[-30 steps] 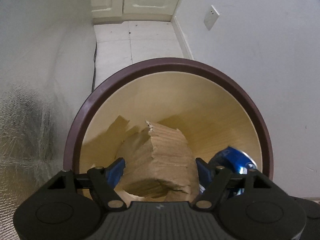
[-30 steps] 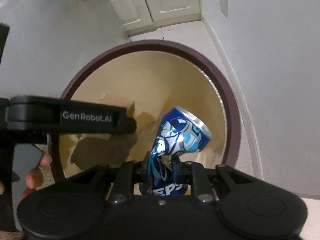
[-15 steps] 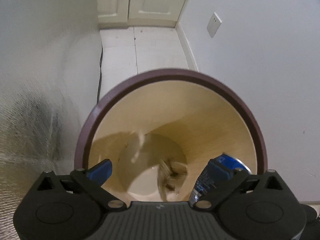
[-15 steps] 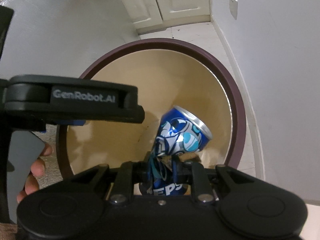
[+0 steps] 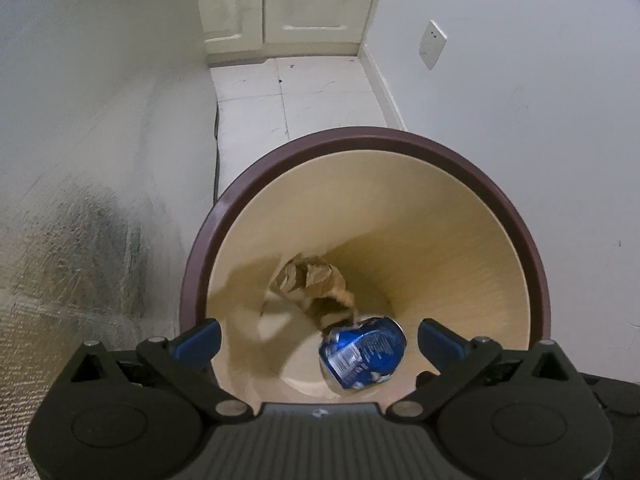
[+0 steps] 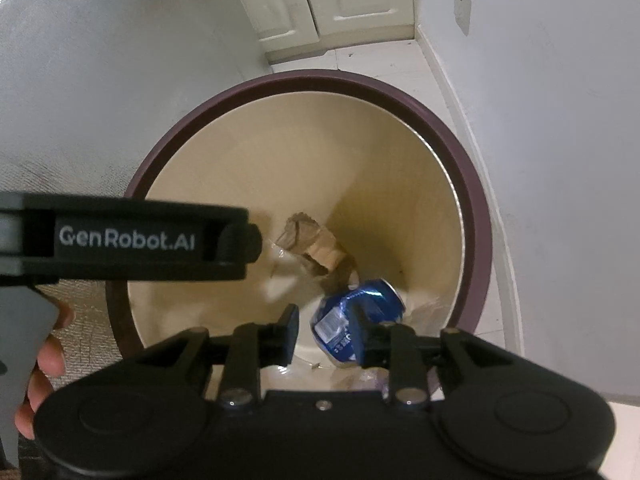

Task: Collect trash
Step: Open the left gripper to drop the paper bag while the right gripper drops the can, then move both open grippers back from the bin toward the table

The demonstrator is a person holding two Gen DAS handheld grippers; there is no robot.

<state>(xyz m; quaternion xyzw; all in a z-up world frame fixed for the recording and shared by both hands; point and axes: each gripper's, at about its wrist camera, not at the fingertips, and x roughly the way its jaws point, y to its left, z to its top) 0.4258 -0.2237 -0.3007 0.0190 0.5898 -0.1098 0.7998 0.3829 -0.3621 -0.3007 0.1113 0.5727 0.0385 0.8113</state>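
A round bin point(image 5: 516, 216) with a dark maroon rim and a pale cream inside is seen from above in both wrist views, and everything else is placed against it. The left gripper point(image 5: 318, 338) is held over the bin's near edge, pointing steeply down into it; its blue-padded jaws are spread wide, with nothing between them. The right gripper point(image 6: 326, 332) is also held above the bin's near edge. Its jaws have just been opening and now stand a little apart, and no pad is pressed on anything.

A crushed blue can point(image 5: 362, 352) is seen down inside the bin, near the bottom, free of both grippers; in the right wrist view it point(image 6: 340, 312) shows through the gap between the right jaws, well below them. A crumpled piece of brown cardboard point(image 5: 312, 282) lies at the bottom of the bin, just beyond the can and touching or nearly touching it.

In the right wrist view the left gripper's black body, lettered "GenRobot.AI", is seen across the bin's left rim, with a hand point(image 6: 44, 360) on its handle. Beyond the bin, pale floor tiles point(image 5: 280, 92) and white cabinet doors point(image 5: 288, 0) are visible, and a wall plate point(image 5: 432, 44) is mounted on the wall to the bin's right.
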